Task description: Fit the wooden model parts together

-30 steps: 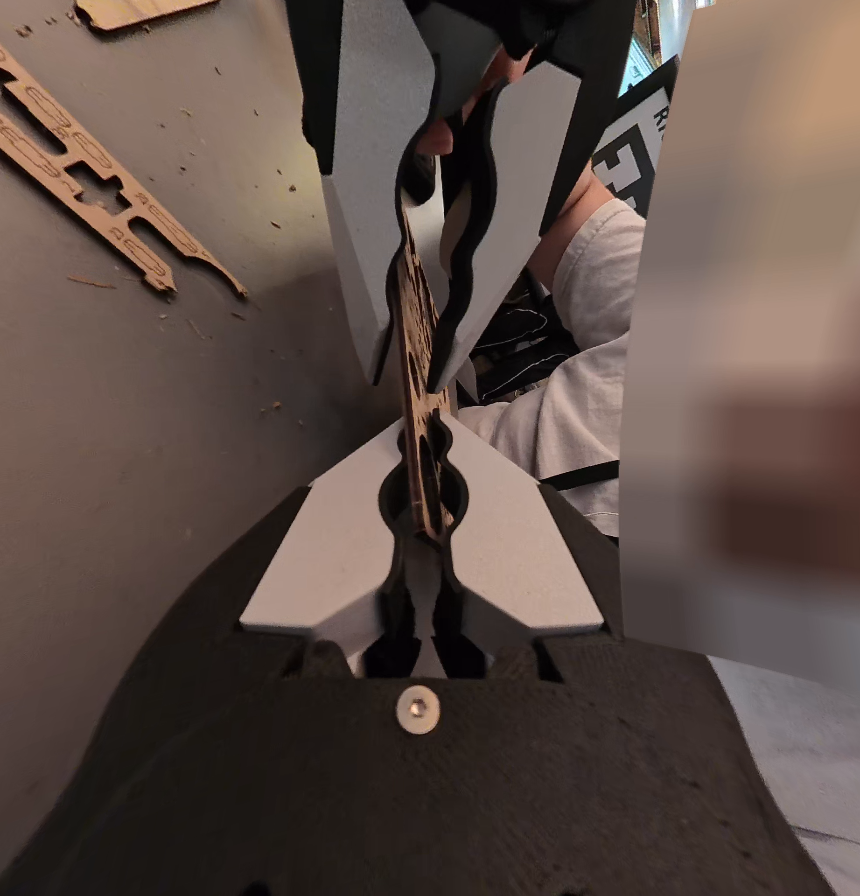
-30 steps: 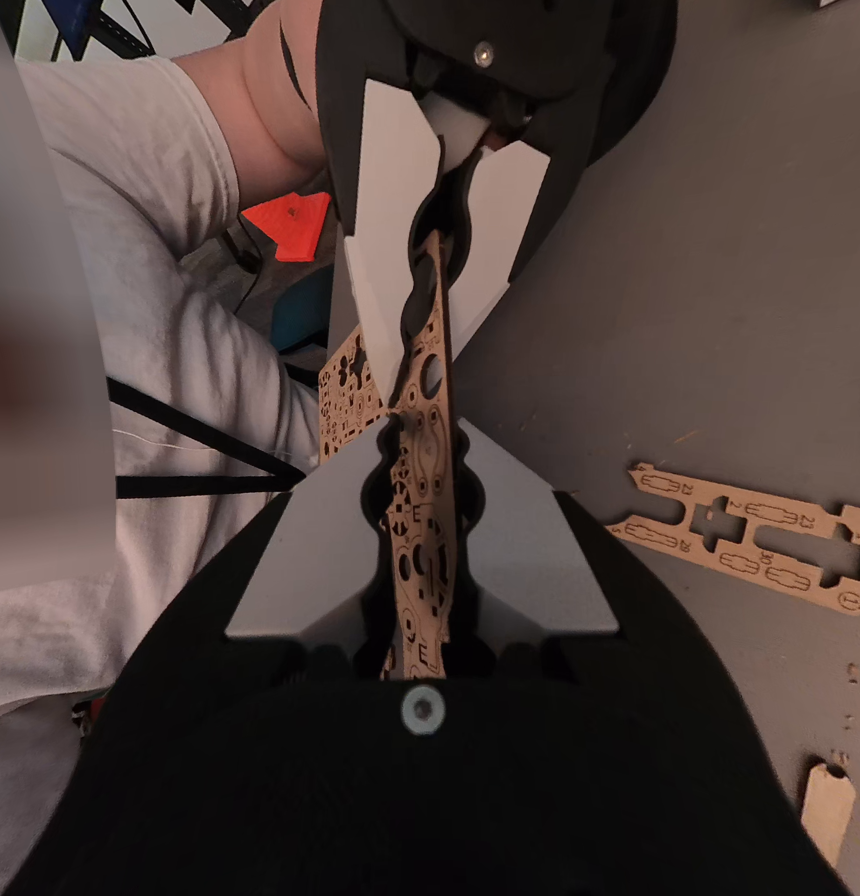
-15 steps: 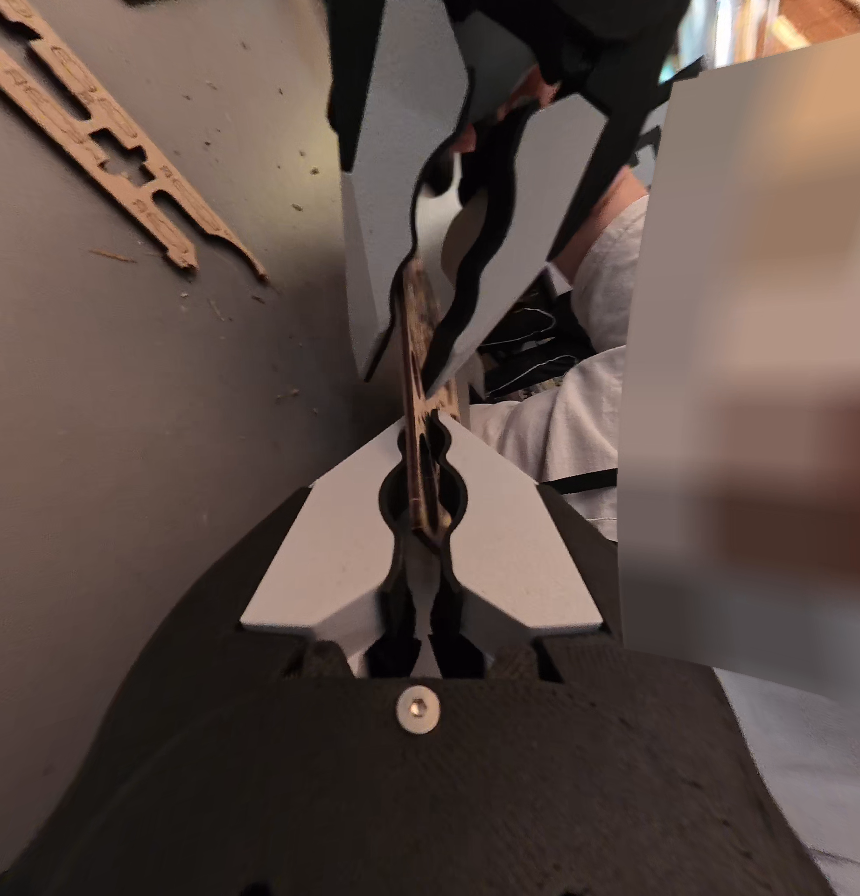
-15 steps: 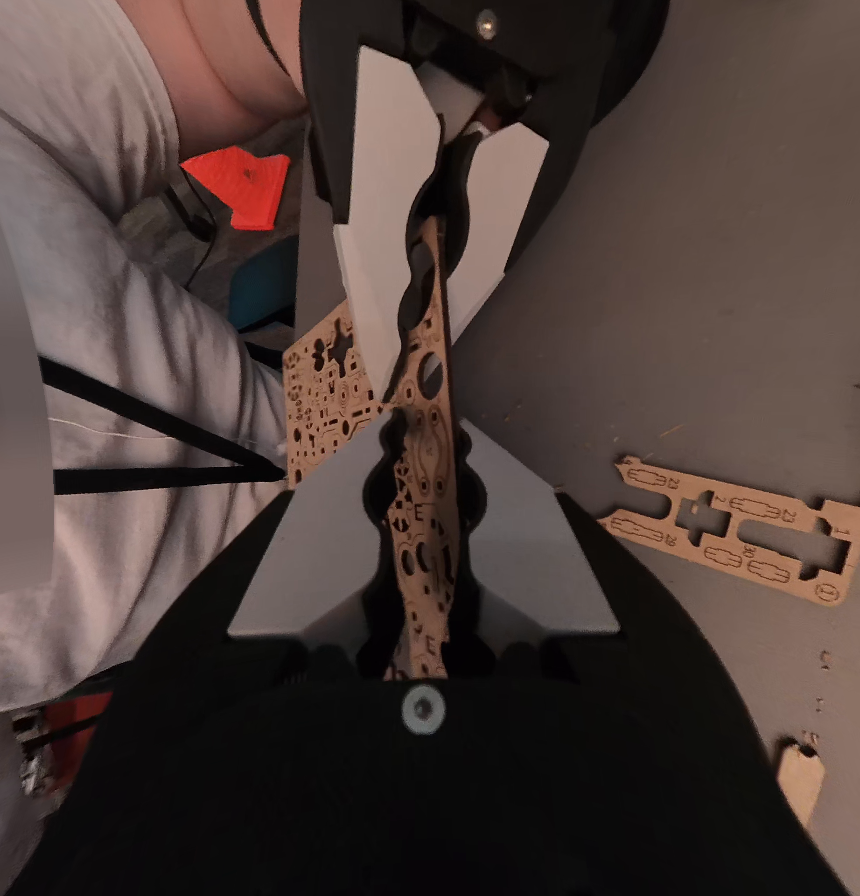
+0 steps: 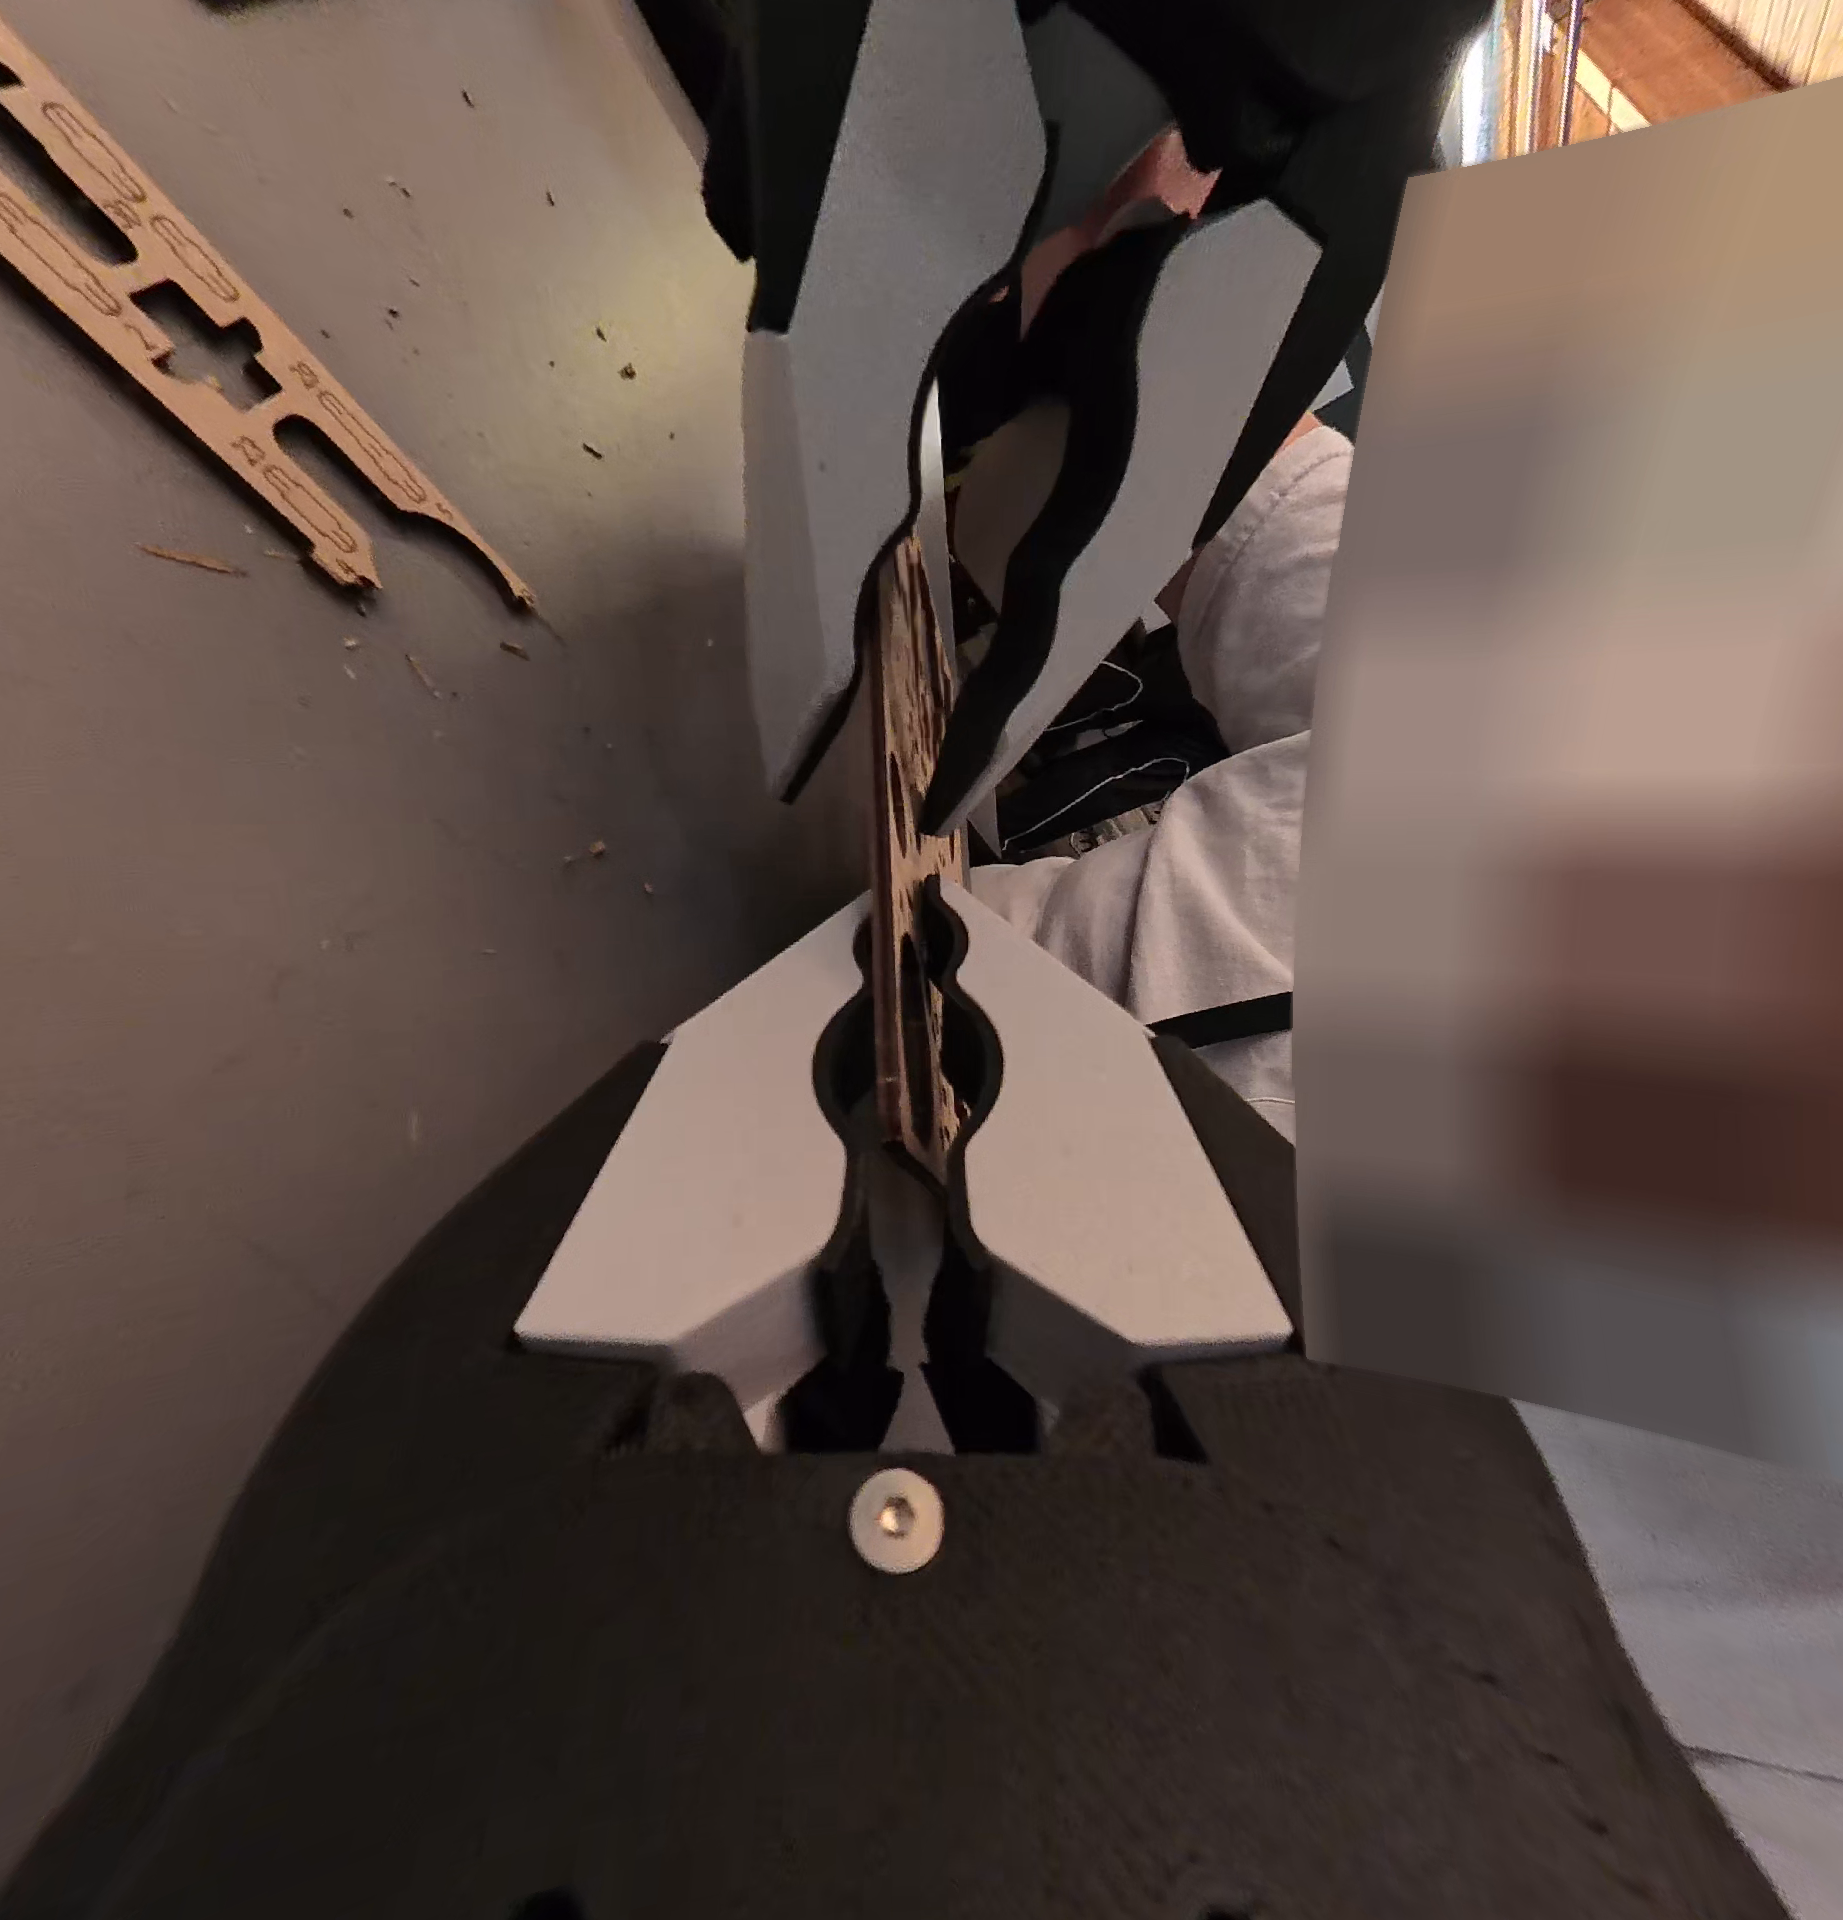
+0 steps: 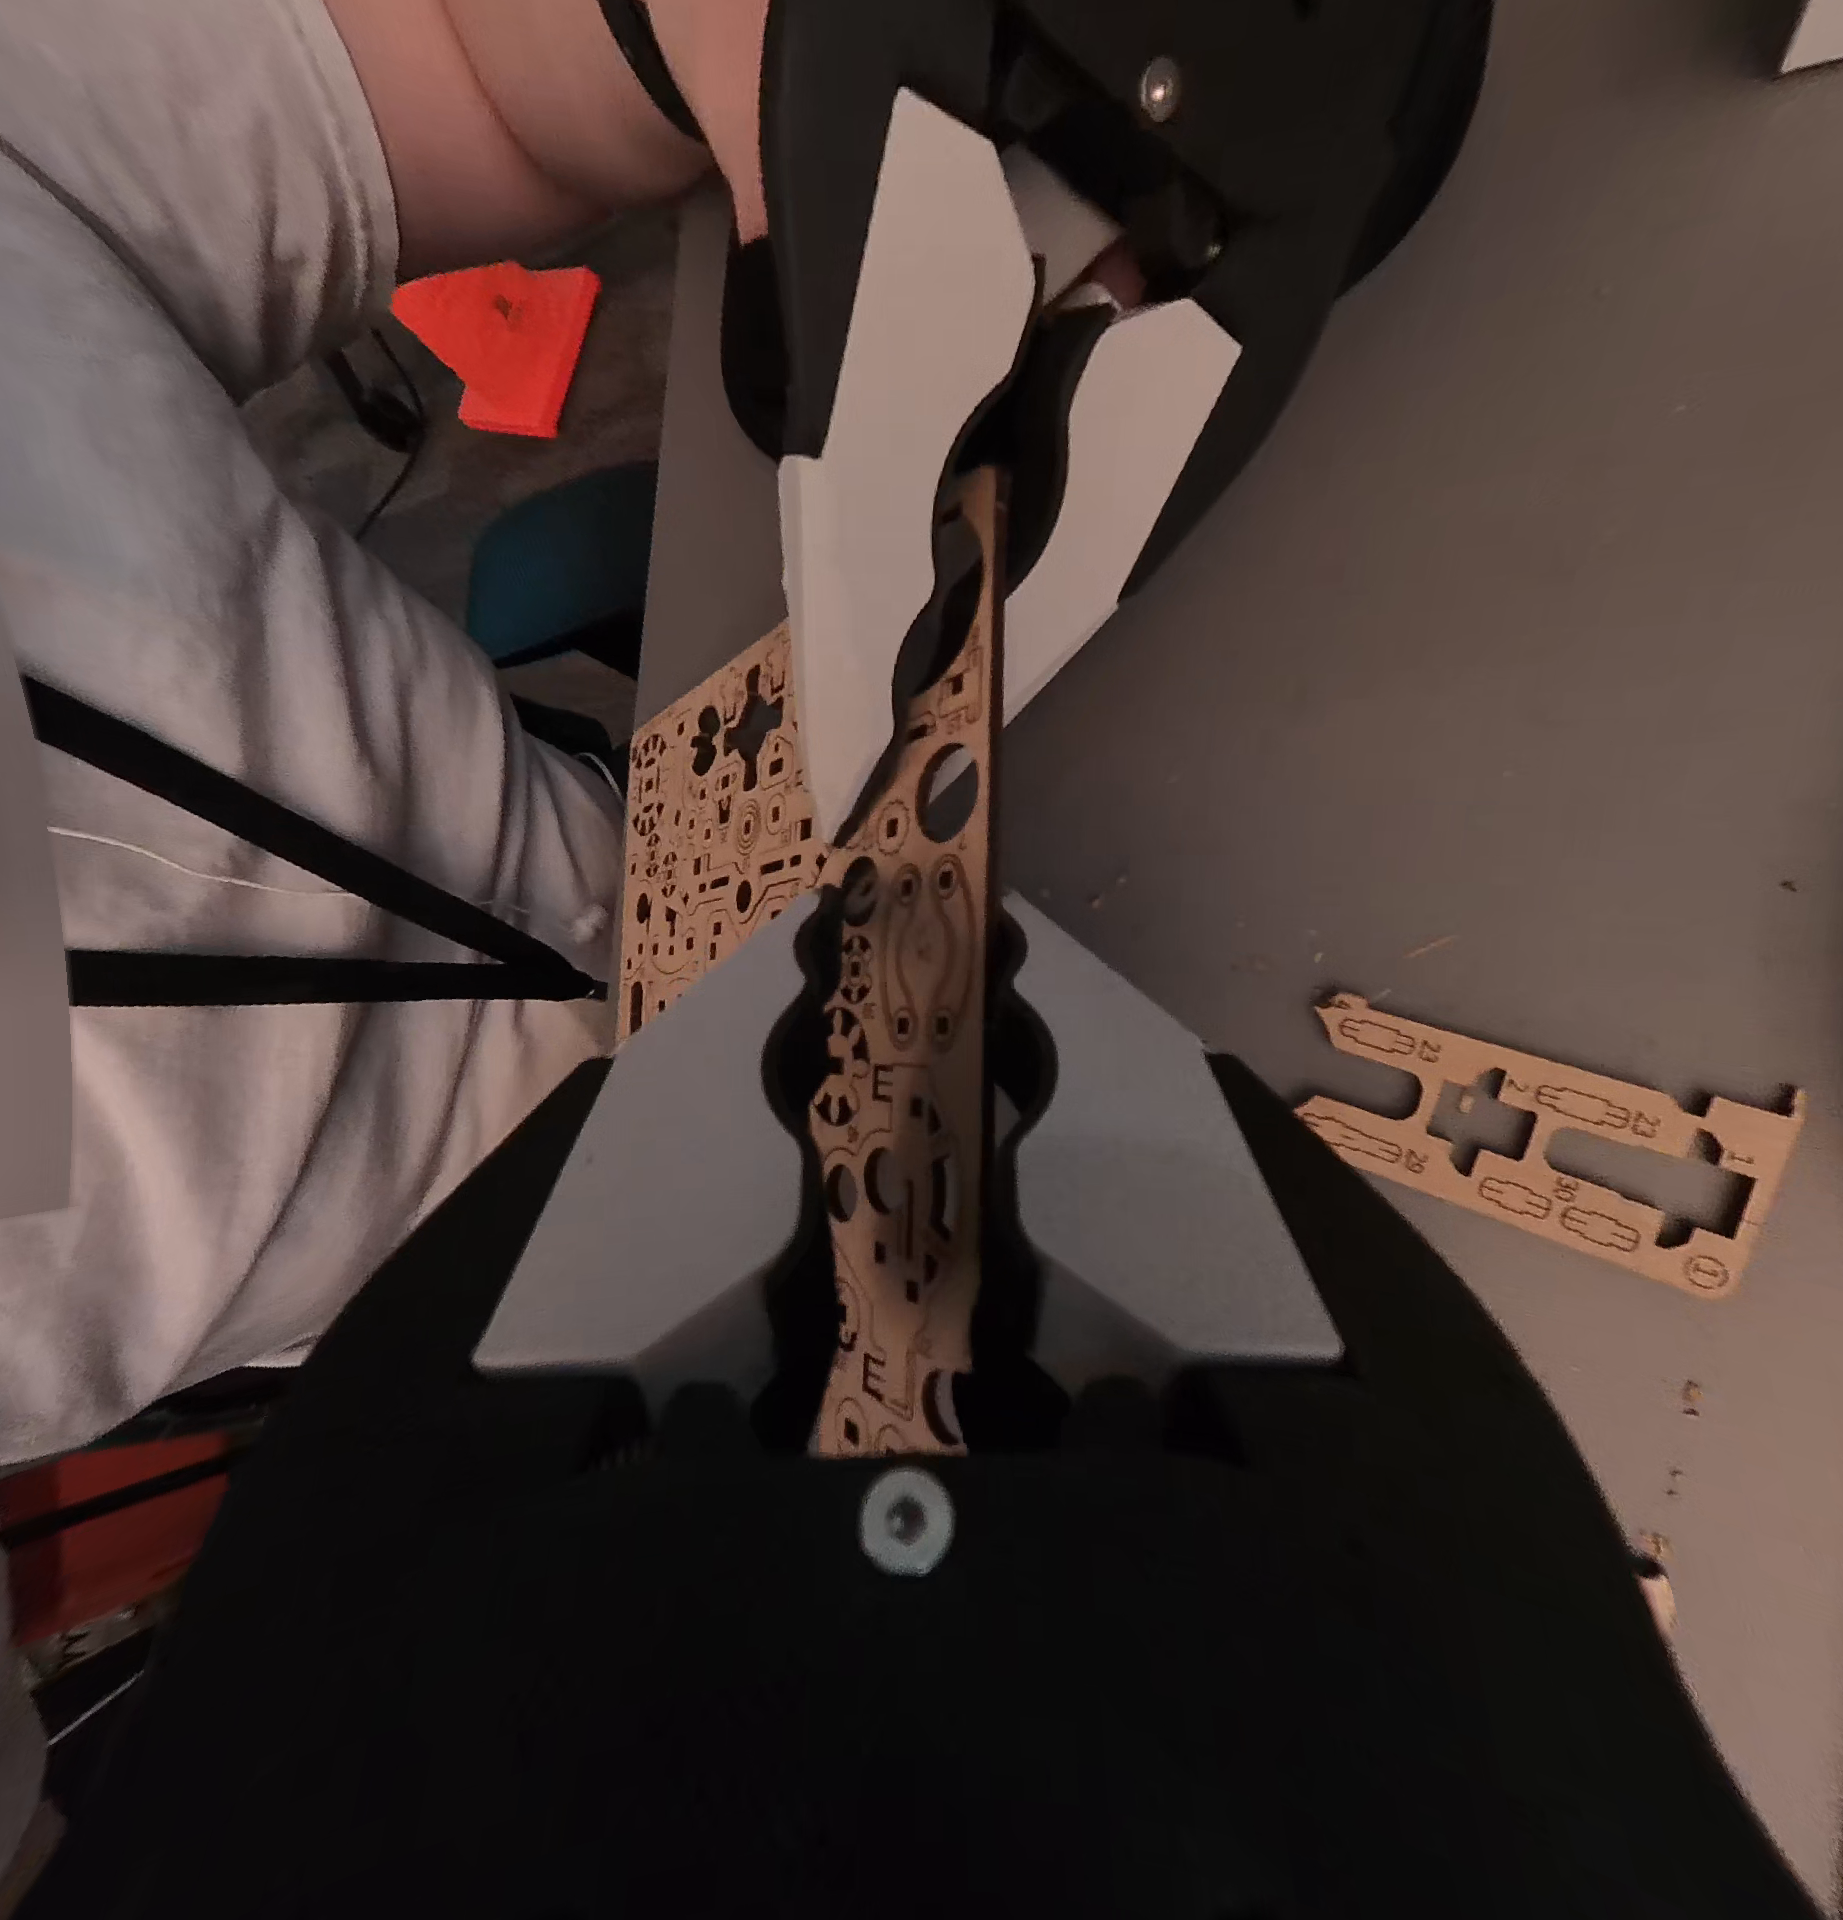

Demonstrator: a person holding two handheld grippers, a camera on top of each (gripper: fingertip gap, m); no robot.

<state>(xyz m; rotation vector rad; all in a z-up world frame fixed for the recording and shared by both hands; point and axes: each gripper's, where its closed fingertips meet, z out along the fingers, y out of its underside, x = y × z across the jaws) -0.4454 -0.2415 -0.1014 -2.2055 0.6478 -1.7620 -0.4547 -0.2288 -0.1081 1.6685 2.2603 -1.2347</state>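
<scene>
A thin laser-cut wooden sheet [image 6: 917, 966] with many cut-outs is held in the air between both grippers. My right gripper [image 6: 912, 914] is shut on its near end. My left gripper [image 6: 922, 774] comes from above in that view and clamps the far end. In the left wrist view the sheet [image 5: 912, 727] is edge-on. There my left gripper [image 5: 906, 914] is shut on it, and the right gripper [image 5: 865, 805] closes on it from the top. A wider patterned part [image 6: 709, 831] shows left of the fingers; I cannot tell if it is the same sheet.
A wooden frame strip with empty cut-outs lies on the grey table [image 6: 1519, 623], seen in the right wrist view [image 6: 1551, 1153] and the left wrist view [image 5: 221, 343]. Wood crumbs lie around it. A person's white sleeve [image 6: 221, 727] and a red object [image 6: 501, 343] are beyond the table edge. Both grippers' tips are close together, under 4 cm apart.
Both grippers keep their hold on the sheet. The pair has shifted a little over the table, and the left gripper has twisted slightly as seen from the right wrist view.
</scene>
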